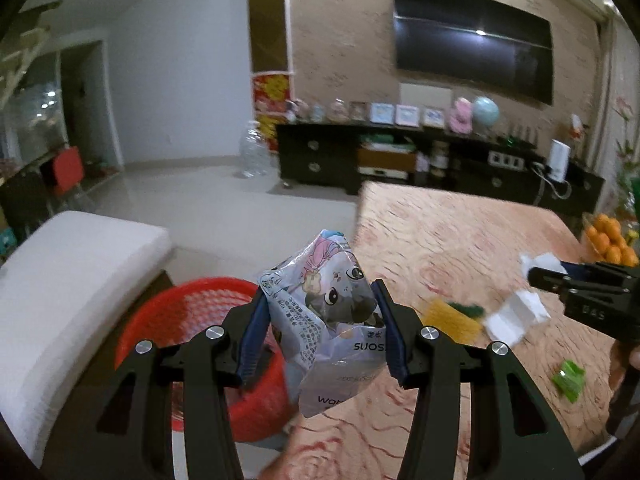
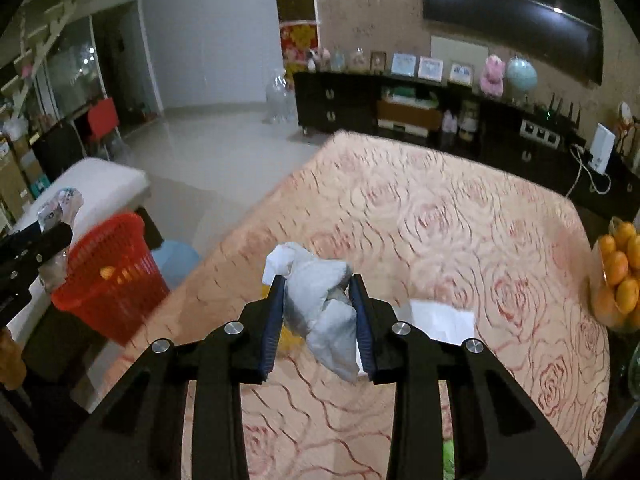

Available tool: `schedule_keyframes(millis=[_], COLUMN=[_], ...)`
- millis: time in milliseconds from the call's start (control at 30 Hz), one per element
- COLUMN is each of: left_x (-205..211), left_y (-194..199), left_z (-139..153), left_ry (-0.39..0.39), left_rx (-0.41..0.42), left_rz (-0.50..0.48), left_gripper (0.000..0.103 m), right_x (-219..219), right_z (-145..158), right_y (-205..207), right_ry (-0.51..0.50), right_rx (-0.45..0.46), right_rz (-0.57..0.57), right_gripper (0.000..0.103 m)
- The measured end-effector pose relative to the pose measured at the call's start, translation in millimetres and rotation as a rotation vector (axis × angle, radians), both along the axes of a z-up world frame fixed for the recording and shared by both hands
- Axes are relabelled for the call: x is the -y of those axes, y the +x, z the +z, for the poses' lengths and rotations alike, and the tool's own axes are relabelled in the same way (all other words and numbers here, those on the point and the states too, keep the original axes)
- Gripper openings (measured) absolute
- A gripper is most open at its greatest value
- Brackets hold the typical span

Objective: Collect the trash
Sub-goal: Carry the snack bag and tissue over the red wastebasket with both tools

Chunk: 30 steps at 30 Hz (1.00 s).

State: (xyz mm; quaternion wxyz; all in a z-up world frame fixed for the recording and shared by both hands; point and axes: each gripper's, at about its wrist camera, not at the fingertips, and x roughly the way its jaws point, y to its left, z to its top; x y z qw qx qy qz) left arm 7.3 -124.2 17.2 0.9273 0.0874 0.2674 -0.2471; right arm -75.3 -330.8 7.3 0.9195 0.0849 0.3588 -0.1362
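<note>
My left gripper [image 1: 319, 292] is shut on a crumpled snack wrapper [image 1: 324, 320] with a cartoon print. It holds the wrapper up between the table's left edge and a red mesh basket [image 1: 188, 320] on the floor. My right gripper [image 2: 317, 280] is shut on a crumpled white tissue [image 2: 320, 312] above the rose-patterned tablecloth [image 2: 440, 220]. The left wrist view shows the right gripper [image 1: 536, 274] at the right edge with the tissue [image 1: 540, 260] at its tip. In the right wrist view the left gripper [image 2: 60, 236] and the wrapper [image 2: 60, 204] hang over the basket [image 2: 108, 276].
On the cloth lie a white paper [image 1: 516, 312], a yellow piece [image 1: 452, 316] with green bits and a green wrapper [image 1: 568, 376]. A bowl of oranges [image 2: 620, 272] stands at the table's right edge. A white cushioned seat [image 1: 72, 272] is left of the basket. A dark TV cabinet [image 1: 400, 160] lines the far wall.
</note>
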Motion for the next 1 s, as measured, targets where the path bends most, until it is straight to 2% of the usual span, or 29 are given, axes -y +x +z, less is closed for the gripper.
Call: schedule_keyframes(millis=[233,367,533,800,1000], left_x=[-28,-41,-56,-85,-99], left_y=[30,44,64,77,84], left_z=[34,32,11,14,10], left_ry=[0.019,0.028,0.048,-0.004,-0.005], left_rx=[0.074,0.097,0.044,0.01,-0.006], left_rz=[0.107,0.166,0.21,0.266,0.301], left_gripper=[0.048,0.048,0.048,0.048,0.048], right_x=[-21,-33,-49,-86,-117], right_z=[24,28,28,35,51], right_y=[26,43,66,102,129], right_ry=[-0.011,-0.012,-0.015,0.023,0.022], right_rx=[0.068,0.084,0.082,0.083,0.096], right_rz=[0.027,0.043,0.068,0.17,0.272], right_gripper=[0.032,0.032,0.032,0.032,0.032])
